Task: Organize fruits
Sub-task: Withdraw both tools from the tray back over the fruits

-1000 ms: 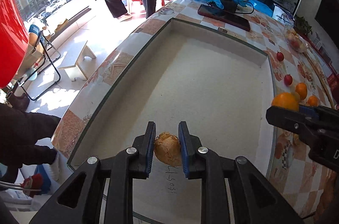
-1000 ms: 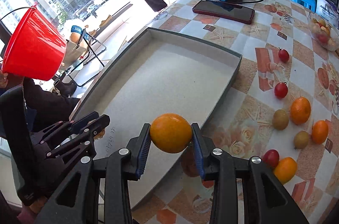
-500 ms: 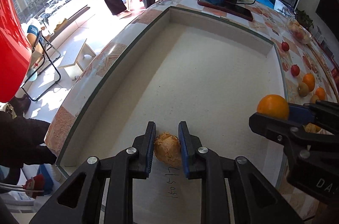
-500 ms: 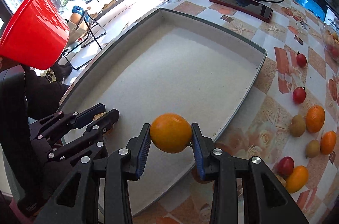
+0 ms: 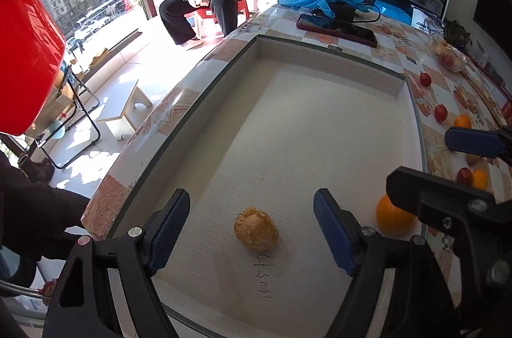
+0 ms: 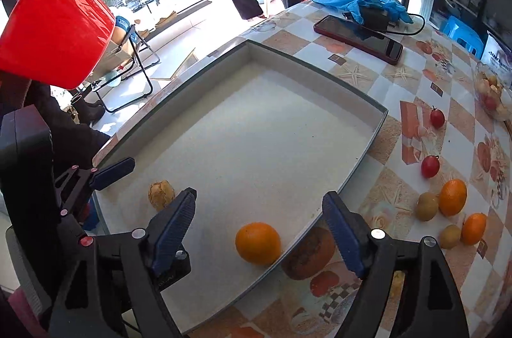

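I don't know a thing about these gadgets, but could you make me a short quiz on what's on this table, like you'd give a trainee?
1. True or false: the orange lies inside the tray.
2. Which fruit sits between the left gripper jaws? A) wrinkled tan fruit B) cherry tomato C) kiwi
3. How many fruits are in the tray?

Key: 1 true. 2 A, untouched as the jaws are opening. 3 two; the right gripper jaws are also opening, clear of the orange.

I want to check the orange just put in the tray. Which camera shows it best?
The right wrist view: the orange lies whole and unobstructed on the tray floor near its right wall, between the opening fingers of the right tool, untouched. In the left wrist view the right tool's arm hides part of it.
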`<state>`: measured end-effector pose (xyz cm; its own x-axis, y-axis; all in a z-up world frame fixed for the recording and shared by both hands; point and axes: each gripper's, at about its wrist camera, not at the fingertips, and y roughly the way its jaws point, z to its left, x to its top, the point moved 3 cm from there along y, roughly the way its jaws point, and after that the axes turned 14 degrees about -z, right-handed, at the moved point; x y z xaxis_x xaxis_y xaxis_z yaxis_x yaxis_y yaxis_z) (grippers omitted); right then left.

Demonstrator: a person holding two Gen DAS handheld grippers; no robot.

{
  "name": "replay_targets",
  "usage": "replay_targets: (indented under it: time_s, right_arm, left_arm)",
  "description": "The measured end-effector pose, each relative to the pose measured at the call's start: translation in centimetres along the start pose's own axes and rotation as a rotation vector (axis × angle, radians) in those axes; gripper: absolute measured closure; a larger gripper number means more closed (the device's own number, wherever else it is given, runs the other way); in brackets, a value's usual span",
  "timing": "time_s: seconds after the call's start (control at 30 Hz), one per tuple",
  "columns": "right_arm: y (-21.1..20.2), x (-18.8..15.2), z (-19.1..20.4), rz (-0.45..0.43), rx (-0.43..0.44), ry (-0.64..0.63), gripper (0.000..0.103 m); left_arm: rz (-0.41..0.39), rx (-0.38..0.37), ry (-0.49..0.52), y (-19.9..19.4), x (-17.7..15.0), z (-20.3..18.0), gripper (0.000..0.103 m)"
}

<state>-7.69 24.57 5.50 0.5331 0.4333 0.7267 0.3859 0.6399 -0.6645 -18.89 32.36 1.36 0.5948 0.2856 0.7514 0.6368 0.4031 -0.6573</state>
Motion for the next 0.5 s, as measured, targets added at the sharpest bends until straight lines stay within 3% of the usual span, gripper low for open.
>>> replay_targets:
  time_s: [0.03,0.23,0.5]
  right_arm:
    - [-0.6,0.0,-0.5,-0.021,-0.014,0.01,0.0]
    - [-4.1,-1.2,-6.0,-0.101,-0.144,0.086,0.0]
    - [-8.9,-8.6,-18.4,-0.066,-0.398,0.34,0.0]
  left_arm:
    - [-0.01,-0.003,-0.004,-0.3,0.2,-0.1,0.021]
    - [-0.086,-0.068,0.01,-2.9,1.7,-2.5,0.021]
    - [-0.152,-0.341,0.165,-7.0,1.4,-12.8,0.02]
